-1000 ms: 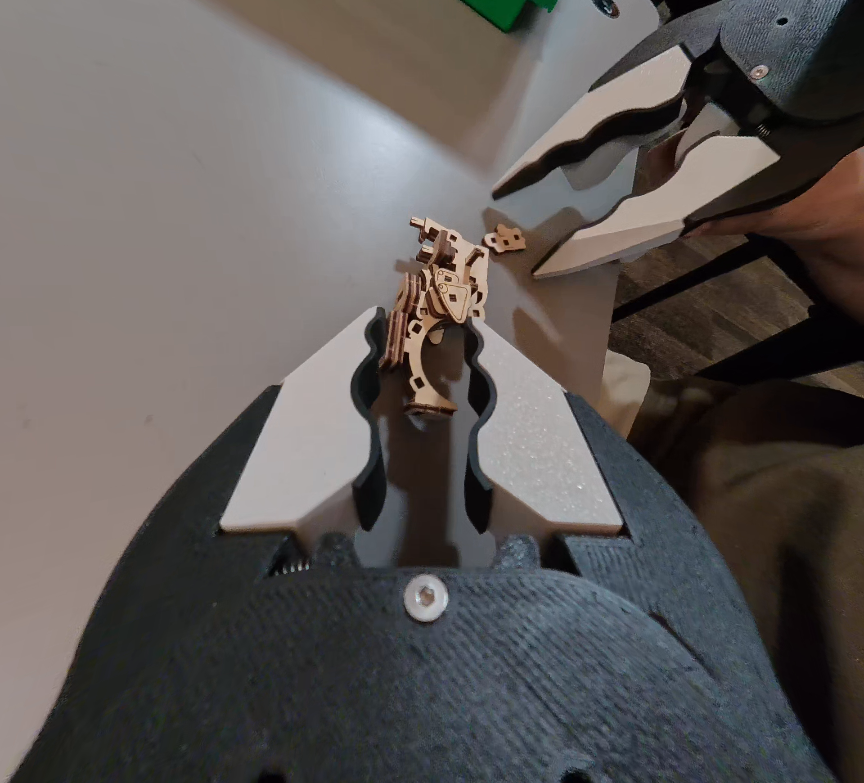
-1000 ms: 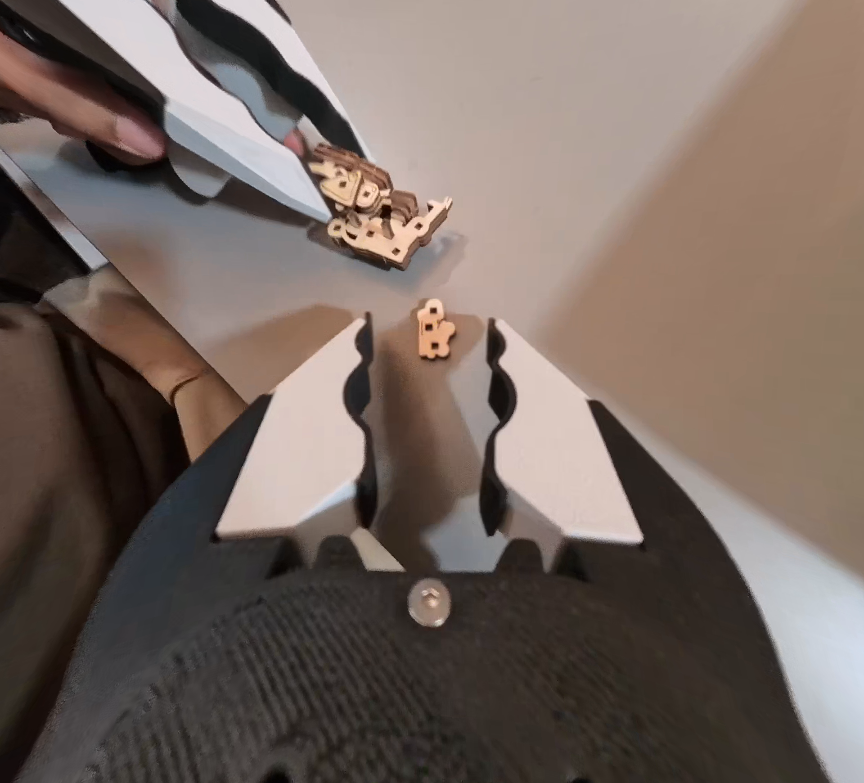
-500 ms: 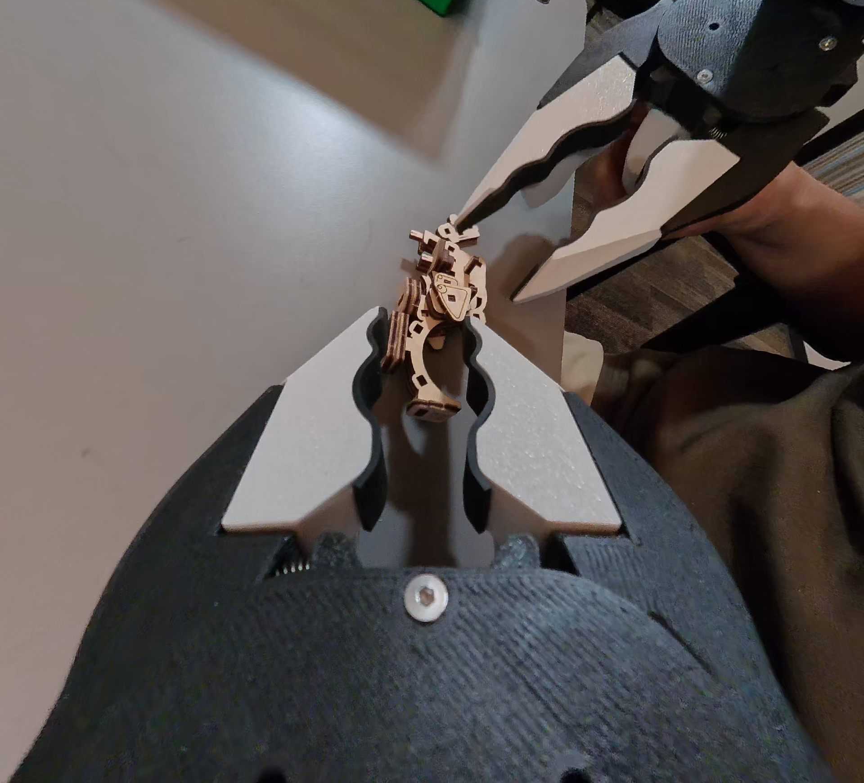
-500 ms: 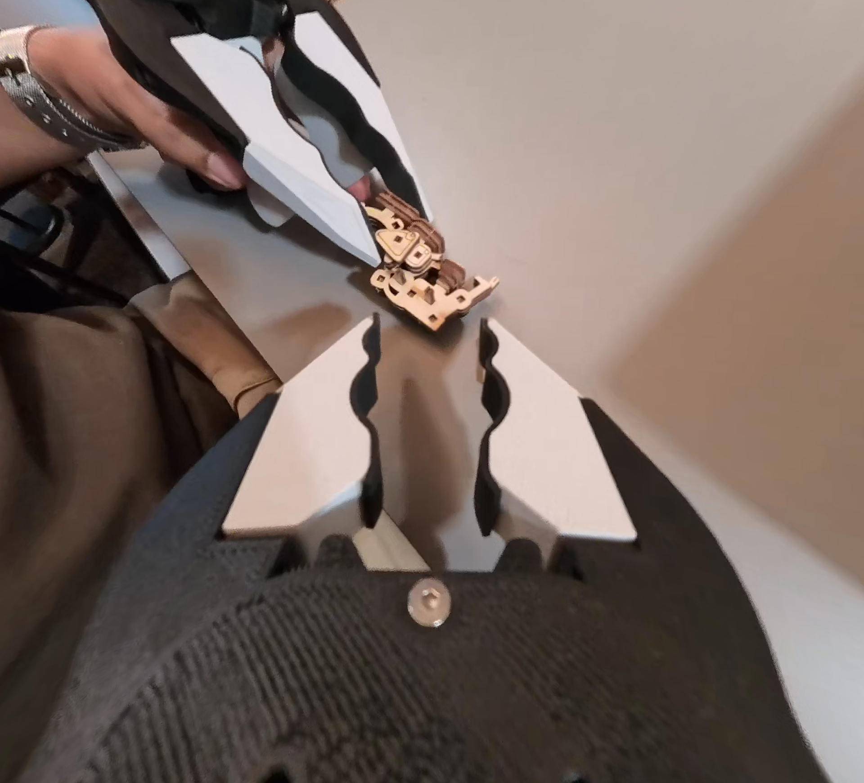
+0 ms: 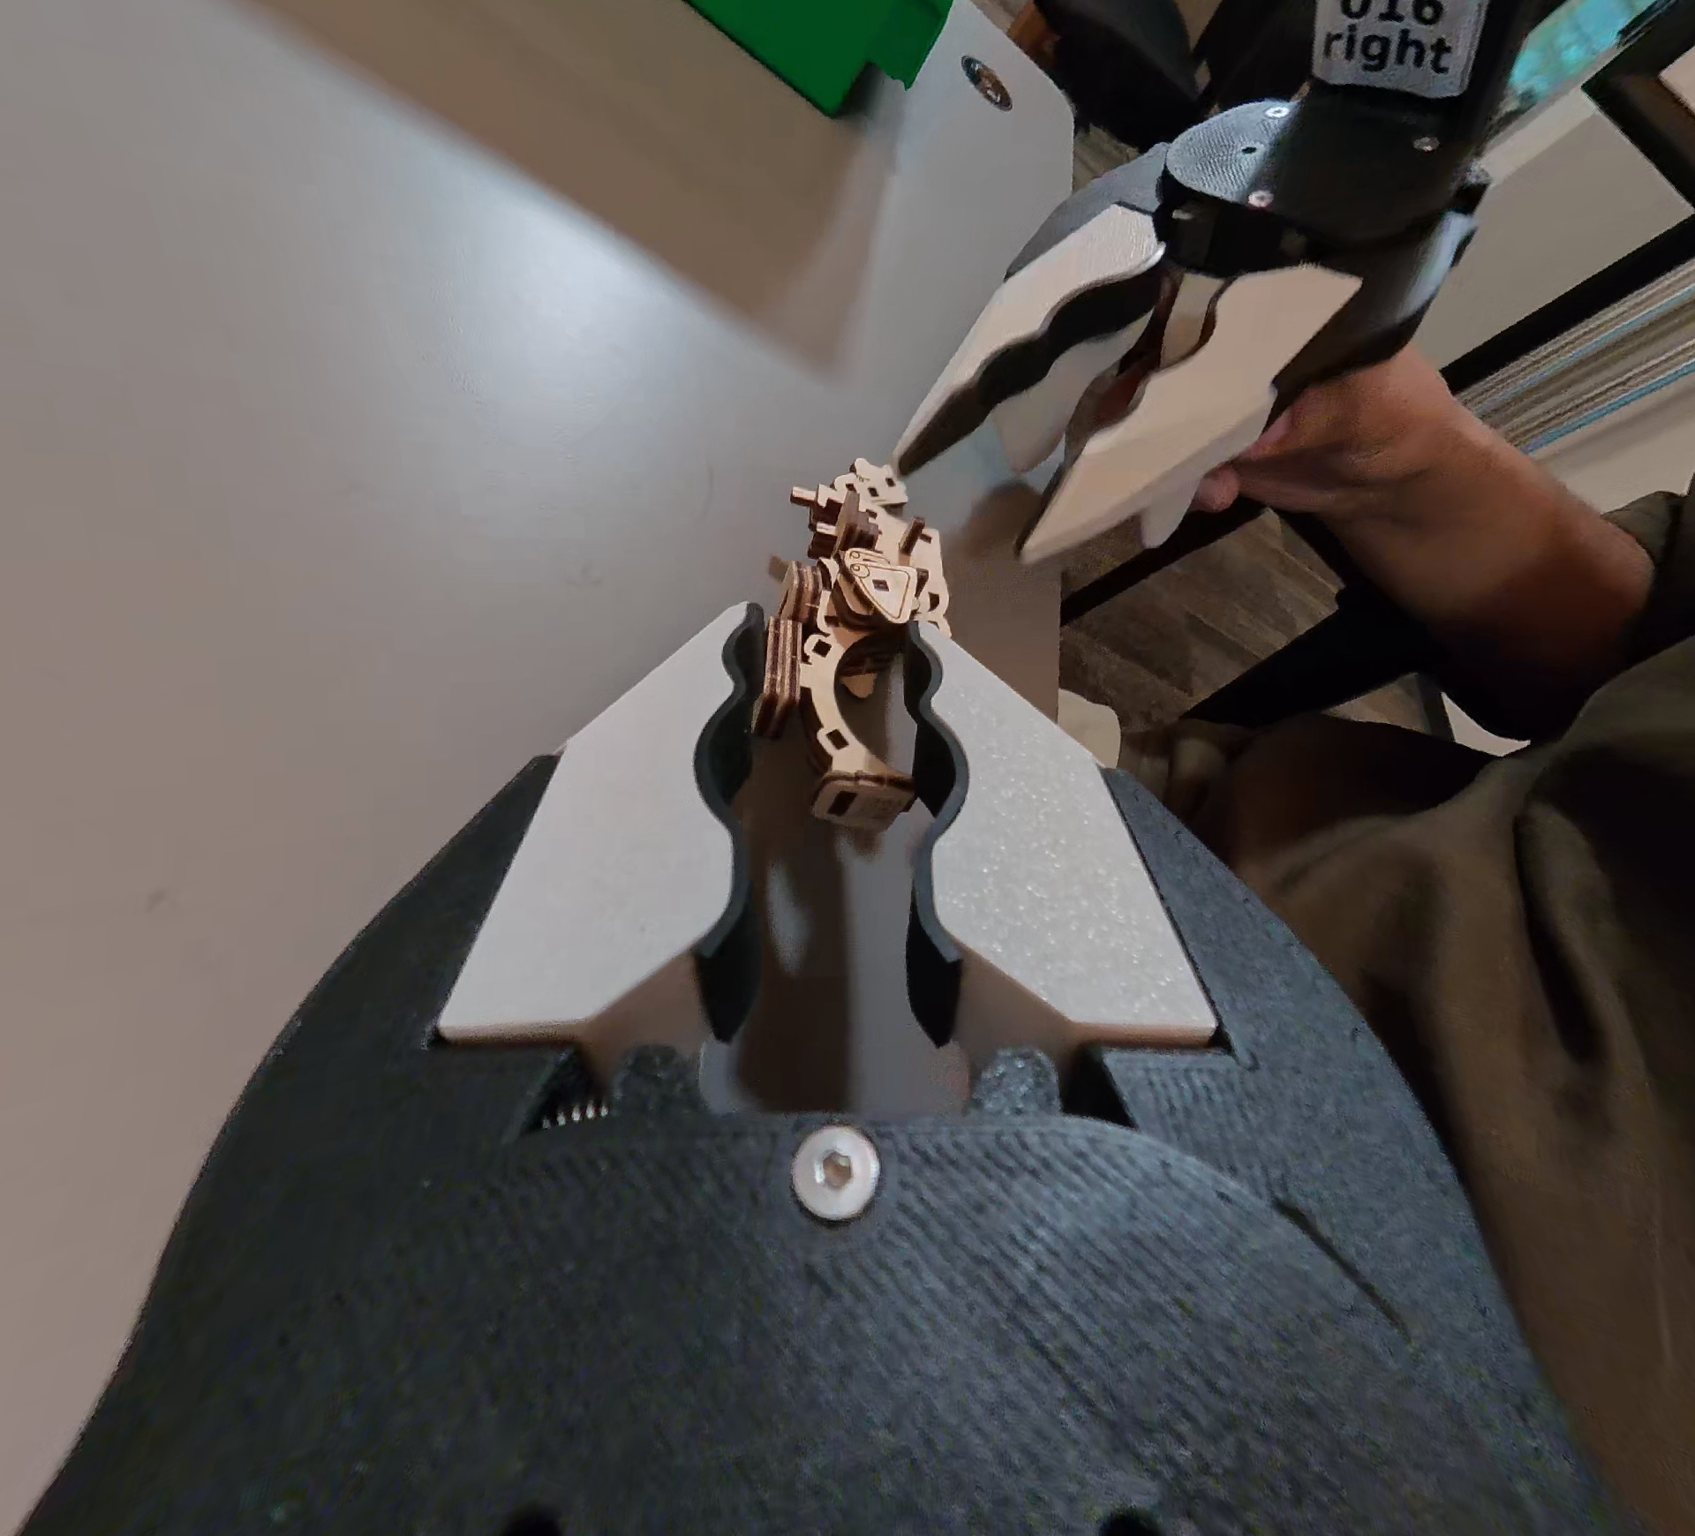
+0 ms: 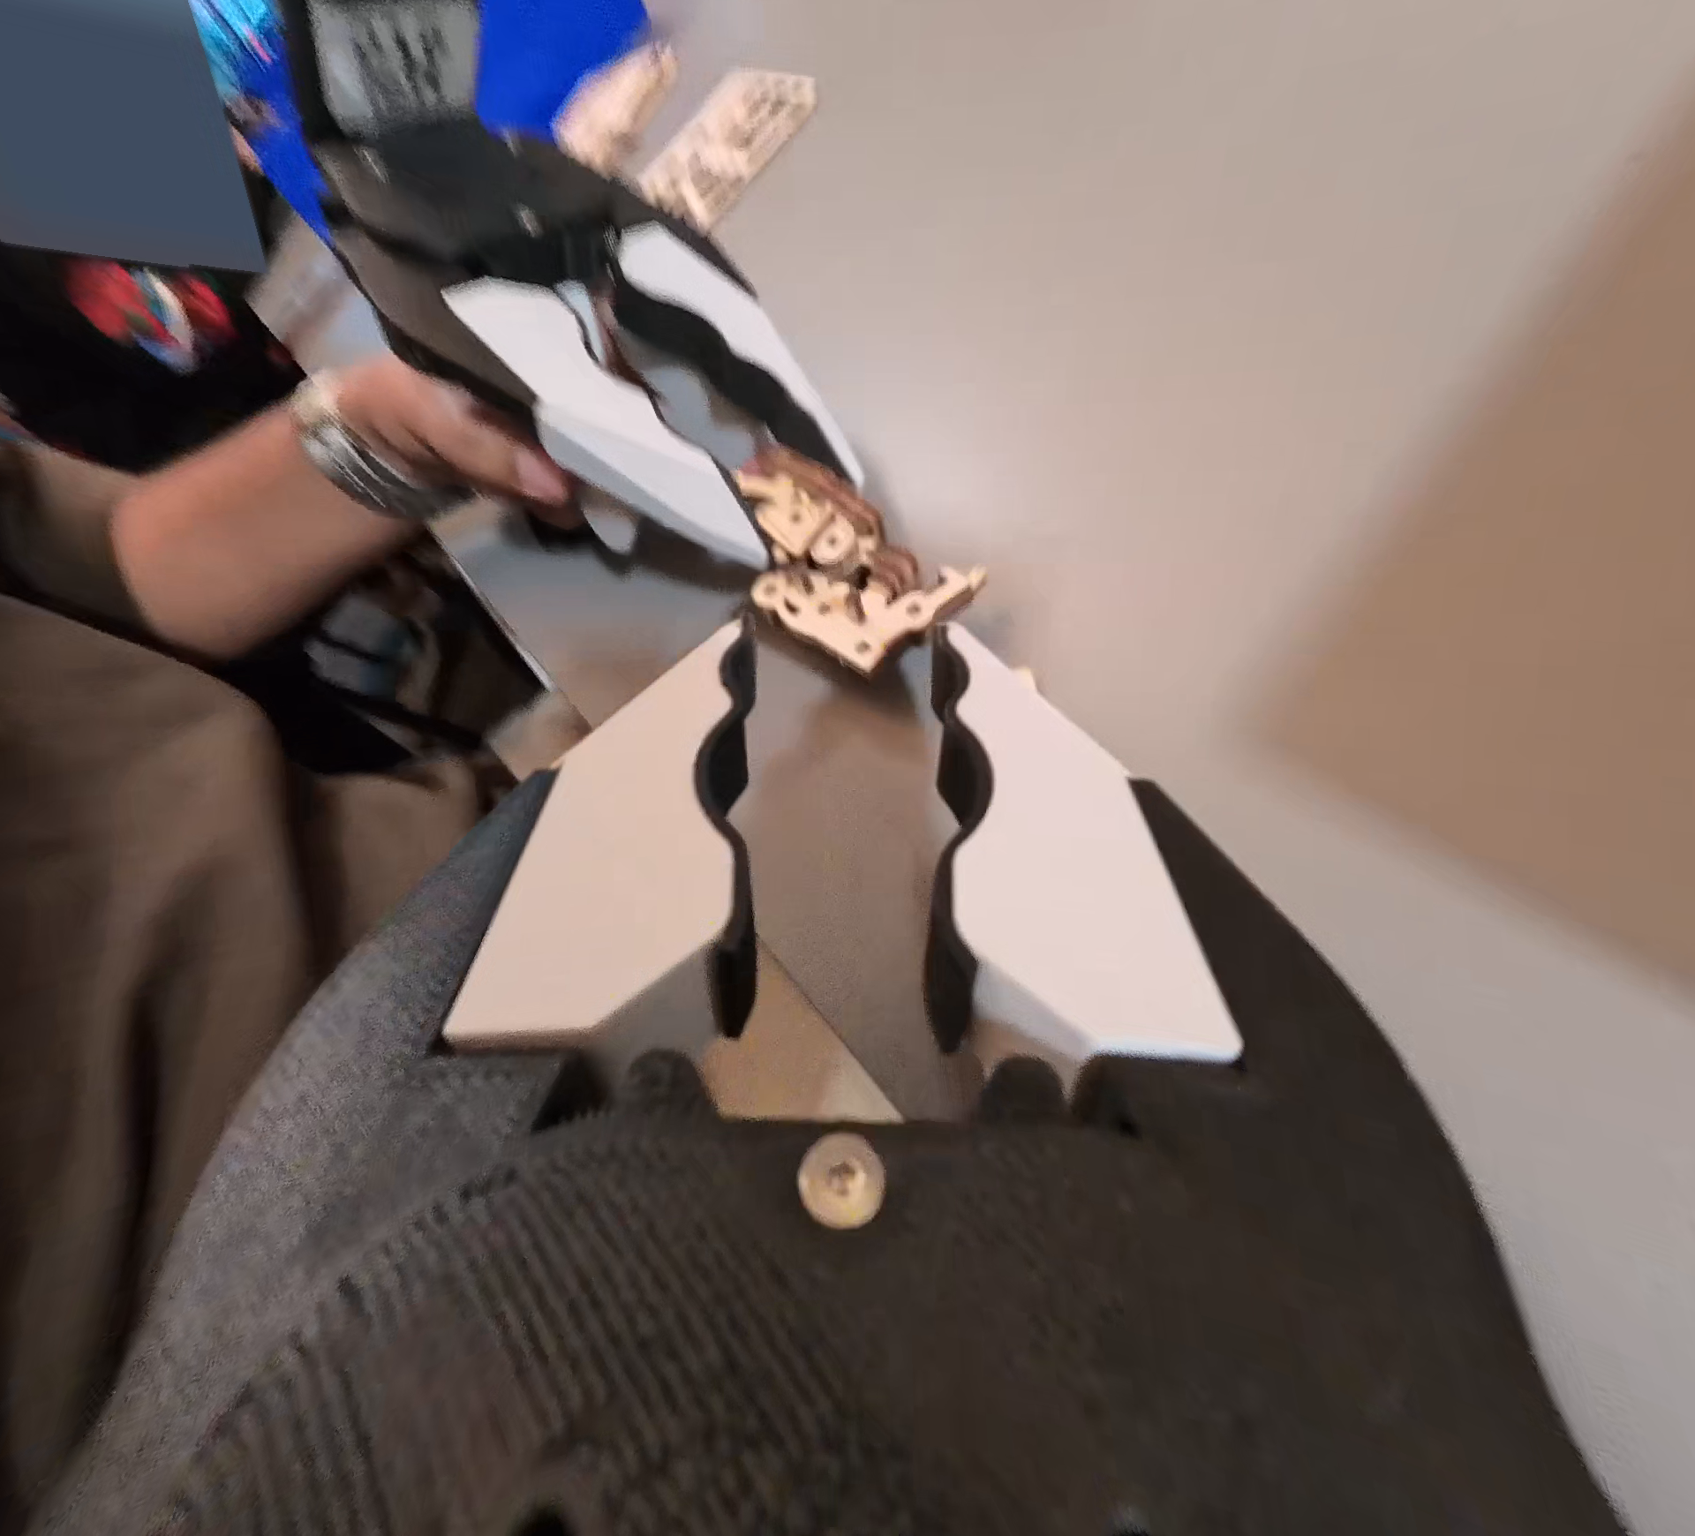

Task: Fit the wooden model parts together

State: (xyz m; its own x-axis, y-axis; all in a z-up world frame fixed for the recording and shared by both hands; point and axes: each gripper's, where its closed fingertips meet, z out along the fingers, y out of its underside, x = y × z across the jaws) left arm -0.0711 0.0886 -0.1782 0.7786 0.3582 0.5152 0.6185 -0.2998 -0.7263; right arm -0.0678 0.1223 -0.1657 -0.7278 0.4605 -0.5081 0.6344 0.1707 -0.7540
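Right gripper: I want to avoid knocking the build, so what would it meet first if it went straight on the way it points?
Probably the wooden model held in the left gripper. It sits just past the open right gripper, in line with the gap between the fingers. Blur hides the exact depth.

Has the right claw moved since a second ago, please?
Yes. In the left wrist view, the right claw has closed in on the wooden model, reaching it from beside the table edge.
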